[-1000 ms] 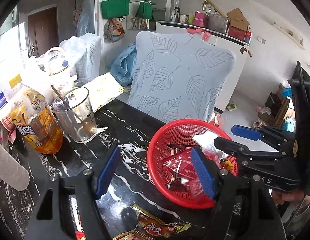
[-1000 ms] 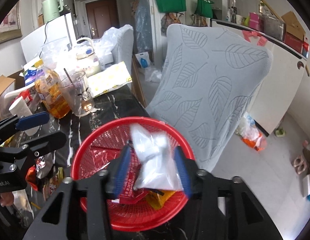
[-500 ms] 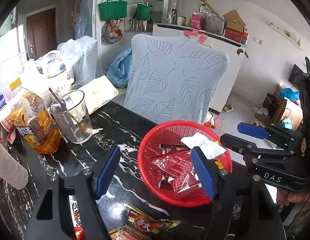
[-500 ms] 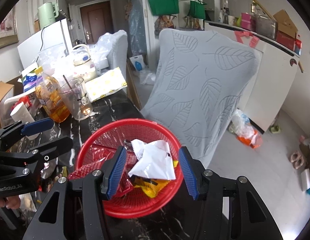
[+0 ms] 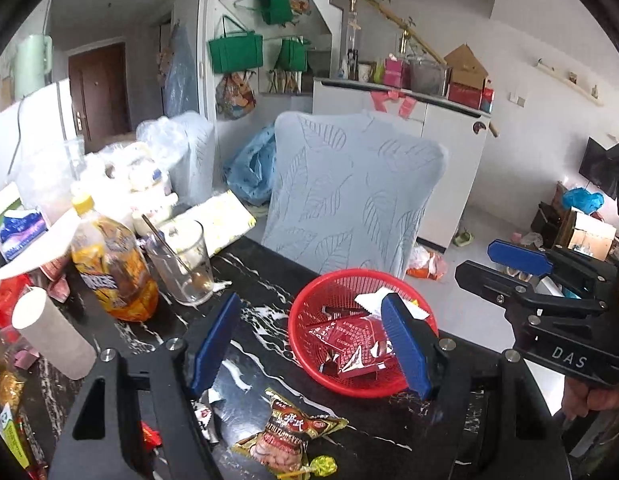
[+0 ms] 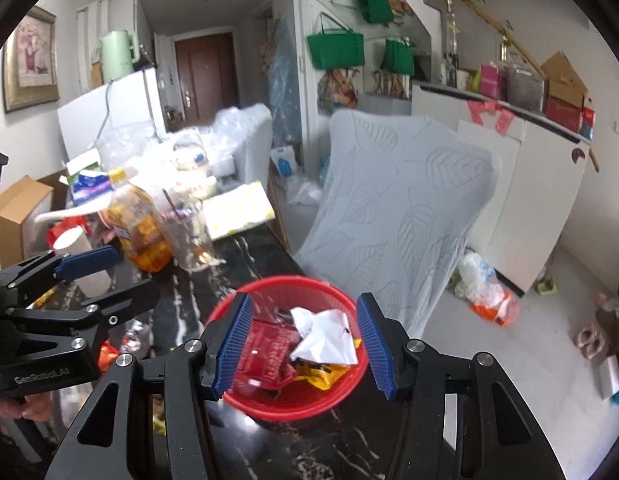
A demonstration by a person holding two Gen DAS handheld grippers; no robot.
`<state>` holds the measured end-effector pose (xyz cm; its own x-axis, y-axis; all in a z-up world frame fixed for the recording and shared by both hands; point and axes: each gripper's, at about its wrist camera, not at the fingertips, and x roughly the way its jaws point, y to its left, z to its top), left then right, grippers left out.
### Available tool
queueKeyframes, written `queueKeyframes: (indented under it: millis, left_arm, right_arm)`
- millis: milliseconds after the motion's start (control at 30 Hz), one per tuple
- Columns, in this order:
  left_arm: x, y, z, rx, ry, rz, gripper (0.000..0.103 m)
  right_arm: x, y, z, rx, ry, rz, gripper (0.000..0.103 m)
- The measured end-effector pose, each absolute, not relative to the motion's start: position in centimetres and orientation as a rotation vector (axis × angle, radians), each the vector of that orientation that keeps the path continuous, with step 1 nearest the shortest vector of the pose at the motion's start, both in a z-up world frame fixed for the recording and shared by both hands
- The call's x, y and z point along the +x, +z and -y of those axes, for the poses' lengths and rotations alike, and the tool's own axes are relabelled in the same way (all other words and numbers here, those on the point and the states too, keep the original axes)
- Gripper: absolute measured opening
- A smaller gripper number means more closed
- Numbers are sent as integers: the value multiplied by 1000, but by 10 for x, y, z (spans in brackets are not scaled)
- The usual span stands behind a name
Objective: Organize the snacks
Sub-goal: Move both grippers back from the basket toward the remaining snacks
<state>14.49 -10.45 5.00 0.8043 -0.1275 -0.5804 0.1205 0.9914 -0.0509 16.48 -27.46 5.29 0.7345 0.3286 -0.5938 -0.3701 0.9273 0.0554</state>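
Note:
A red mesh basket [image 5: 309, 316] [image 6: 341, 396] stands on the black marble table [image 5: 261, 280]. It holds red snack packets [image 5: 345, 336], a yellow packet [image 6: 321, 372] and a white packet [image 6: 325, 340]. My right gripper [image 6: 303, 346] is open and empty above the basket, and it shows at the right of the left wrist view [image 5: 521, 264]. My left gripper [image 5: 309, 348] is open and empty above the table, left of the basket. A brown and gold snack bag [image 5: 289, 436] lies in front of it, with small sweets [image 5: 149, 438] nearby.
An orange drink bottle [image 5: 109, 268], a glass with a spoon [image 5: 181, 264] and a paper roll [image 5: 53, 332] stand at the left. A chair with a leaf-print cover [image 5: 349, 200] stands behind the table. More clutter fills the far left.
My right gripper has opened and let the white packet drop into the basket, then pulled back and up. My left gripper has also drawn back from the basket.

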Motion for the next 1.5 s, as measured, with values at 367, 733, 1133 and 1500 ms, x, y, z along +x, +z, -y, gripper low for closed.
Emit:
queueKeyframes:
  millis: [367,733,1133,1500]
  left_arm:
    - [87,79,102,17,-148,-528,72]
    - [38,80,86,26,-87,-505,72]
    - [2,61,64,35,-73,-551,72]
    - [-5,27,39,-28,-25,-620,72]
  right_arm:
    - [106,82,269,-67,412,-544,62]
    - [56,82,257,-63,458,-501,85]
    - [20,61,236,-47,520,-524,87]
    - [13,28,214,-56,575,-608,87]
